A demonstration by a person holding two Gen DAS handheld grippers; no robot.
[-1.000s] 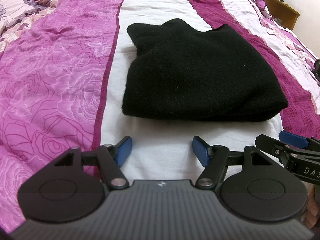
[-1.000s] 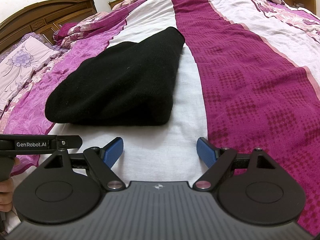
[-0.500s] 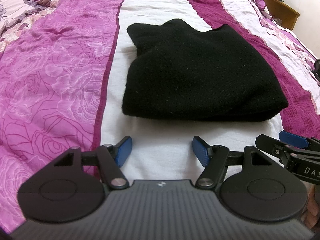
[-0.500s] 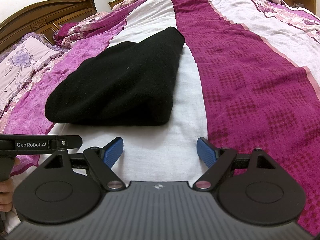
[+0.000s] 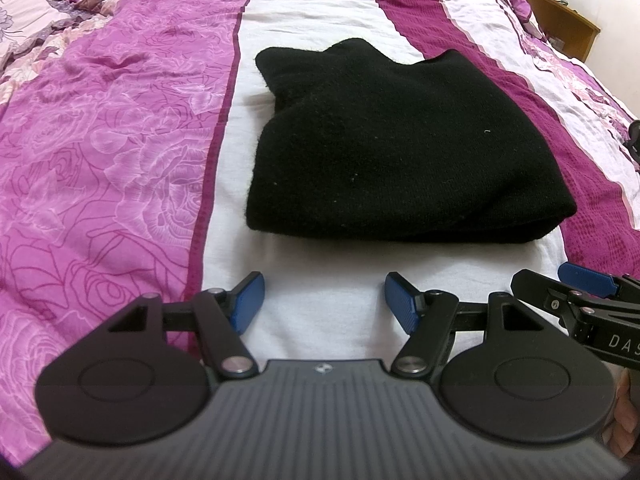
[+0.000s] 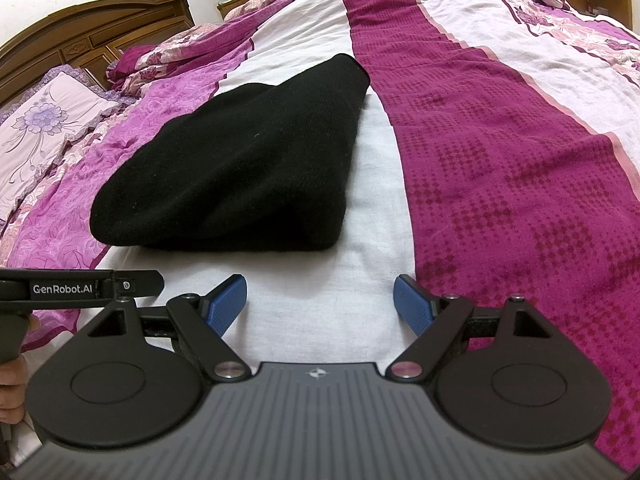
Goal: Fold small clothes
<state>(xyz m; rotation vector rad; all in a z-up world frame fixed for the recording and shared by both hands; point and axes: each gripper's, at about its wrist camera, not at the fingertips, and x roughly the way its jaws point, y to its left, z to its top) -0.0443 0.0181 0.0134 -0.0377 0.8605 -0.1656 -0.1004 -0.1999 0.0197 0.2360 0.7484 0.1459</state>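
Black knit fabric sits folded into a thick, compact bundle ahead of you: the black garment [image 5: 392,152] lies on the white stripe of the bedspread [image 5: 120,152], with its right edge reaching onto the dark magenta band. Your left gripper [image 5: 324,304] hangs over the bare white cloth just short of the garment's near fold, its blue pads [image 5: 248,304] spread wide with nothing between them and not touching the knit. Your right gripper [image 6: 320,308] sits beside it, also short of the bundle, its blue pads [image 6: 226,304] likewise spread apart and empty; from this view the garment [image 6: 240,164] lies ahead and to the left, its near right corner closest to you. Each tool shows at the edge of the other's view, so the two are close together, side by side. A floral pillow [image 6: 44,132] rests against the wooden headboard [image 6: 92,36] far off to the left, well apart from the garment.
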